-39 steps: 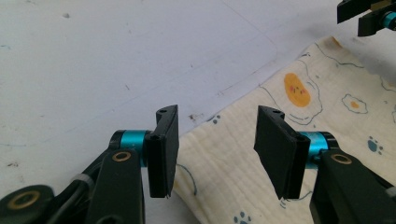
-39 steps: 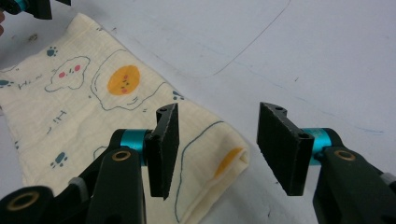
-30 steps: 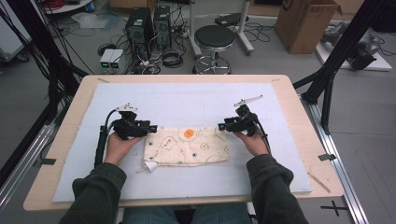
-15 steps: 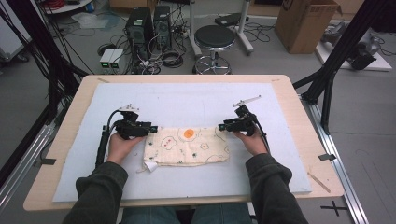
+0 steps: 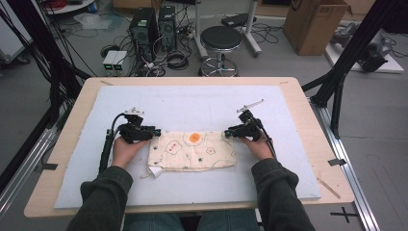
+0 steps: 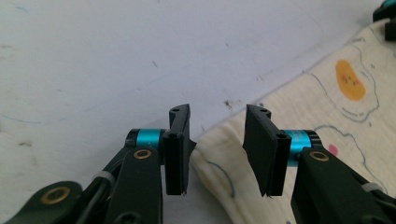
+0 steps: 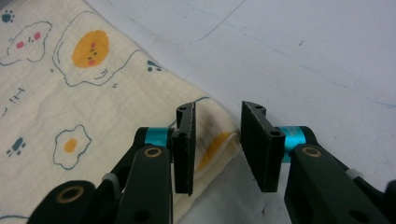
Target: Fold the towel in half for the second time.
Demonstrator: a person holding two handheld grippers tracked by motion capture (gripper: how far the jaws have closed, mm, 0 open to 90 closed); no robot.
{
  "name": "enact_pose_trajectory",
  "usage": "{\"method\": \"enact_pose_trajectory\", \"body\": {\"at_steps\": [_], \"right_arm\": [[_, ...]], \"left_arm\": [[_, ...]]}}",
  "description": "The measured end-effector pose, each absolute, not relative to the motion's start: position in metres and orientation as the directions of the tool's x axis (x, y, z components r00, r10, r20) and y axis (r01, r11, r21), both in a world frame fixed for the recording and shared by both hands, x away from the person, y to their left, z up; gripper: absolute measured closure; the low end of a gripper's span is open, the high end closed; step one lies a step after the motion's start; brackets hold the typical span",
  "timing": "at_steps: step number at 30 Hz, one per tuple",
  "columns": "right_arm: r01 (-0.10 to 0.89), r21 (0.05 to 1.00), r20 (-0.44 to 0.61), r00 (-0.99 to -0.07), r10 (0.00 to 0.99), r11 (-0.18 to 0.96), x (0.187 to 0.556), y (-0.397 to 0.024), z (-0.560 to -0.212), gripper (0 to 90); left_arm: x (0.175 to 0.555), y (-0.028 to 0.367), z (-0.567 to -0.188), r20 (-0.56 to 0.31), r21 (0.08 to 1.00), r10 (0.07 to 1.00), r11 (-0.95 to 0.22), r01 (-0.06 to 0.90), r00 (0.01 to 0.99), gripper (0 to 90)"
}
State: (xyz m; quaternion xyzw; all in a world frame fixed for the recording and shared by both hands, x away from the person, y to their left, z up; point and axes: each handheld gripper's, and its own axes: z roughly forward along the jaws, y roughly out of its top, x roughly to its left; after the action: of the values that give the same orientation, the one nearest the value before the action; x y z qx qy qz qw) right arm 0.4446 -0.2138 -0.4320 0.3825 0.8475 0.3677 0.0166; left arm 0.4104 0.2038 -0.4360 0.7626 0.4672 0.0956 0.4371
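Observation:
A cream cloth (image 5: 192, 150) printed with fried eggs and paw marks lies folded flat on the white mat (image 5: 202, 106). My left gripper (image 5: 156, 131) sits at its far left corner and my right gripper (image 5: 227, 134) at its far right corner. In the left gripper view the cloth (image 6: 327, 107) has its corner between the jaws of the left gripper (image 6: 217, 114), with gaps at both pads. In the right gripper view the cloth (image 7: 93, 93) reaches between the jaws of the right gripper (image 7: 217, 109), its folded corner clear of the right pad. Both pairs of jaws have just been closing.
The mat covers most of a wooden table (image 5: 312, 144). A small white tag (image 5: 155, 172) sticks out at the cloth's near left corner. On the floor beyond the table stand a black stool (image 5: 221, 41), computer towers (image 5: 154, 29) and a cardboard box (image 5: 315, 21).

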Motion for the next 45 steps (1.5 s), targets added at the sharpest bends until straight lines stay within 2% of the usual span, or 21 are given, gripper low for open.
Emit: {"method": "enact_pose_trajectory", "body": {"at_steps": [3, 6, 11, 16, 19, 36, 39, 45], "right_arm": [[0.638, 0.632, 0.255, -0.707, 0.659, 0.44, 0.445, -0.215, -0.432, 65.8], [0.638, 0.632, 0.254, -0.707, 0.66, 0.441, 0.445, -0.214, -0.433, 66.0], [0.636, 0.627, 0.25, -0.711, 0.657, 0.45, 0.445, -0.212, -0.434, 69.5], [0.635, 0.623, 0.253, -0.716, 0.651, 0.456, 0.446, -0.212, -0.434, 77.5], [0.637, 0.621, 0.264, -0.719, 0.643, 0.457, 0.446, -0.213, -0.434, 81.9], [0.619, 0.7, 0.293, -0.704, 0.647, 0.357, 0.448, -0.224, -0.414, 83.2], [0.608, 0.721, 0.296, -0.704, 0.646, 0.332, 0.45, -0.224, -0.408, 83.2], [0.642, 0.686, 0.31, -0.684, 0.661, 0.342, 0.453, -0.221, -0.417, 83.2]], "left_arm": [[0.412, 0.204, -0.438, -0.262, 0.74, 0.8, -0.193, 0.645, 0.54, 56.8], [0.412, 0.203, -0.441, -0.246, 0.73, 0.802, -0.217, 0.648, 0.545, 57.3], [0.412, 0.2, -0.442, -0.241, 0.73, 0.785, -0.241, 0.639, 0.571, 66.1], [0.412, 0.2, -0.442, -0.23, 0.727, 0.78, -0.26, 0.635, 0.582, 81.0], [0.411, 0.2, -0.441, -0.223, 0.732, 0.781, -0.261, 0.629, 0.584, 84.1], [0.409, 0.212, -0.421, -0.257, 0.822, 0.79, -0.124, 0.556, 0.556, 85.5], [0.41, 0.215, -0.422, -0.28, 0.817, 0.79, -0.101, 0.567, 0.545, 85.5], [0.407, 0.212, -0.422, -0.251, 0.811, 0.786, -0.148, 0.566, 0.565, 85.5]]}}
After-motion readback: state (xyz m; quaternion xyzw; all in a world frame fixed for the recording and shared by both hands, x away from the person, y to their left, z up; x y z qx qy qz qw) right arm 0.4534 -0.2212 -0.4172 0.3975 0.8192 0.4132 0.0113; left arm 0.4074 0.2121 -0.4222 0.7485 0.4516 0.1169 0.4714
